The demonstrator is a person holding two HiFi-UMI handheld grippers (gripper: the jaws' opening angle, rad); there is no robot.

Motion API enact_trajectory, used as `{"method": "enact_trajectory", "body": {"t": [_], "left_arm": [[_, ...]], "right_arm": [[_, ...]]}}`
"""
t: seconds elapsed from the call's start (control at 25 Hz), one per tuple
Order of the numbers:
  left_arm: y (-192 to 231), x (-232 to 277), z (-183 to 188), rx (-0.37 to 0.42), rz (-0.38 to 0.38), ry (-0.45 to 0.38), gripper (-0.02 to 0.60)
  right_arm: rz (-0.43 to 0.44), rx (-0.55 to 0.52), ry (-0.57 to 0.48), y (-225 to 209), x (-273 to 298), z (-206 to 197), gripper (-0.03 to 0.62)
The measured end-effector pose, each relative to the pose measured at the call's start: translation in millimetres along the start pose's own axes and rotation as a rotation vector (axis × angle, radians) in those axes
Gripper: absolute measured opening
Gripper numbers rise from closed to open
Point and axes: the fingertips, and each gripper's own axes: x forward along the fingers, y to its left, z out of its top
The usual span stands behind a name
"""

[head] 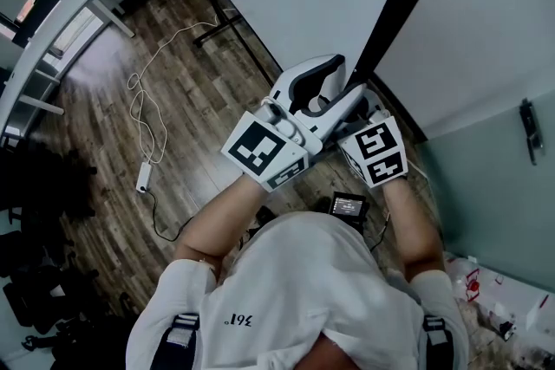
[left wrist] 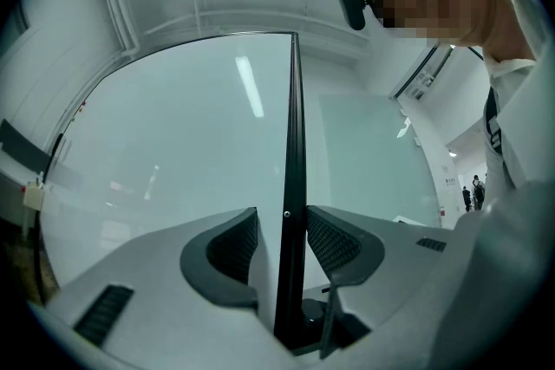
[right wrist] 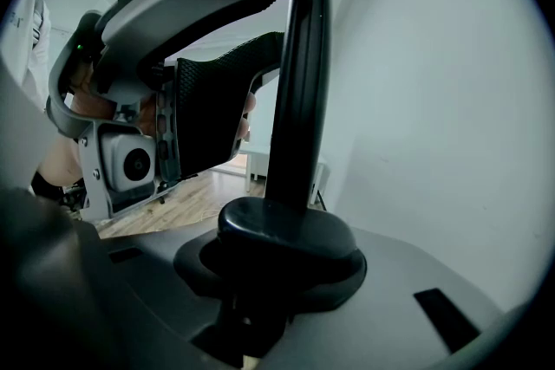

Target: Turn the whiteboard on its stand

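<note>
You were in the turning step itself: both grippers met on one upright edge of the whiteboard [left wrist: 173,160]. It stood edge-on before you, its glossy faces falling away to either side of the black frame [left wrist: 293,143].

Your left gripper [left wrist: 284,225] straddled that frame with its jaws set fairly narrow and a ribbed pad on each side. One pad lay against the black strip and a thin pale sliver showed beside the other, so I judged the hold snug rather than hard.

Your right gripper [head: 366,104] took the same frame close beside the left. In the right gripper view the frame rose out of a rounded black piece seated between the jaws, and they were closed on it with no gap to be seen.

From above, the two sets of tips sat together at the edge. The stand's foot [head: 221,32] stood on the wooden floor [head: 191,126] off to the left, and a white cable [head: 147,108] trailed near it.

How far round the board had gone I couldn't tell. The next move, as I read it, called for carrying that edge sideways in an arc about the stand's pivot — both hands travelling together, grips unchanged, no twisting of the frame. You would also have needed to step round with the board and mind the foot and the cable underfoot.
</note>
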Motion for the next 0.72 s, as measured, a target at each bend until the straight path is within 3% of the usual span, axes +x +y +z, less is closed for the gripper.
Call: {"method": "enact_trajectory", "body": {"t": [0.72], "left_arm": [[4.2,34.5,-11.4,-0.005,-0.015,0.002,0.183]], "right_arm": [[0.033,-0.035,-0.003,-34.1,-0.7,-7.7,0.152]]}}
